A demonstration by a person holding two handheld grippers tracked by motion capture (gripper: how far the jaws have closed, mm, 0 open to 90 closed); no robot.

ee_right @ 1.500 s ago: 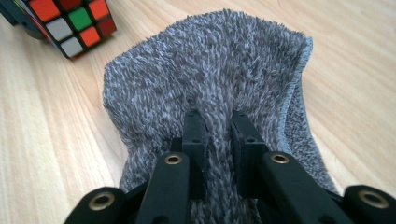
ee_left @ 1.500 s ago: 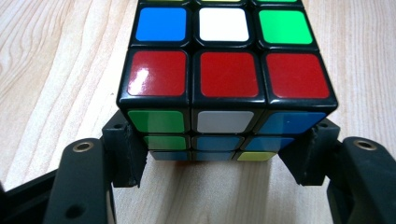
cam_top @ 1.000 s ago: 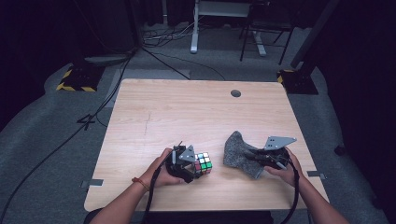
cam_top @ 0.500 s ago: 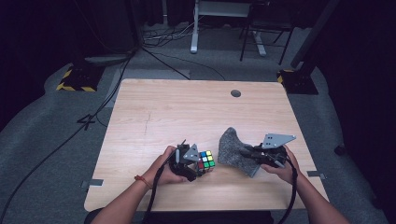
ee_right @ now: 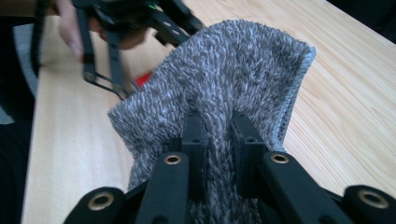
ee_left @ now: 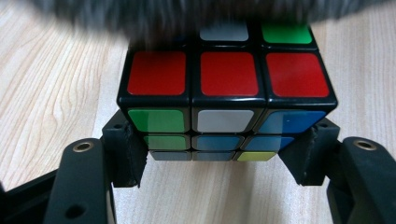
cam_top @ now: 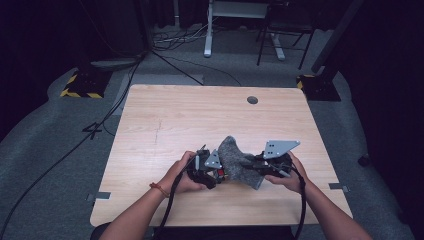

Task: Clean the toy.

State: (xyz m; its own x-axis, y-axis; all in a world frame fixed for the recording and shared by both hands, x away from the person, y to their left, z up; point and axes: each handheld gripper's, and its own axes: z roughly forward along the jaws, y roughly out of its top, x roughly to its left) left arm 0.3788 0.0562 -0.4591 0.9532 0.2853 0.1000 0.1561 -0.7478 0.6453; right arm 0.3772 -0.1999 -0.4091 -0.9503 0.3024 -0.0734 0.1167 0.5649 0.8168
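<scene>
Cube (ee_left: 226, 88) and cloth (cam_top: 239, 161) are the two things being held near the 6 o'clock edge of the table (cam_top: 200, 115). The cube is pinched by the left gripper (ee_left: 219, 158), whose two black jaws are pressed against its left and right sides. In the left gripper view, a row of three red squares is seen on top of the cube, with a green, a white and a blue square on the side facing the camera. A fuzzy grey edge of the cloth is seen blurred at 12 o'clock of that view, right over the far part of the cube.

The cloth is pinched by the right gripper (ee_right: 219, 140), whose jaws are squeezed close together with a fold of the grey fluffy cloth between them. From there the cloth is spread up and out toward 12 o'clock in the right gripper view. The left gripper is seen beyond it at 11 o'clock, held by a hand (ee_right: 70, 28).

In the high view, the left gripper (cam_top: 220, 172) is seen at 9 o'clock of the cloth and the right gripper (cam_top: 252, 167) at 3 o'clock of it. The cloth is lifted between them. A small round hole (cam_top: 252, 100) is seen in the table at 12 o'clock, well apart from the hands.
</scene>
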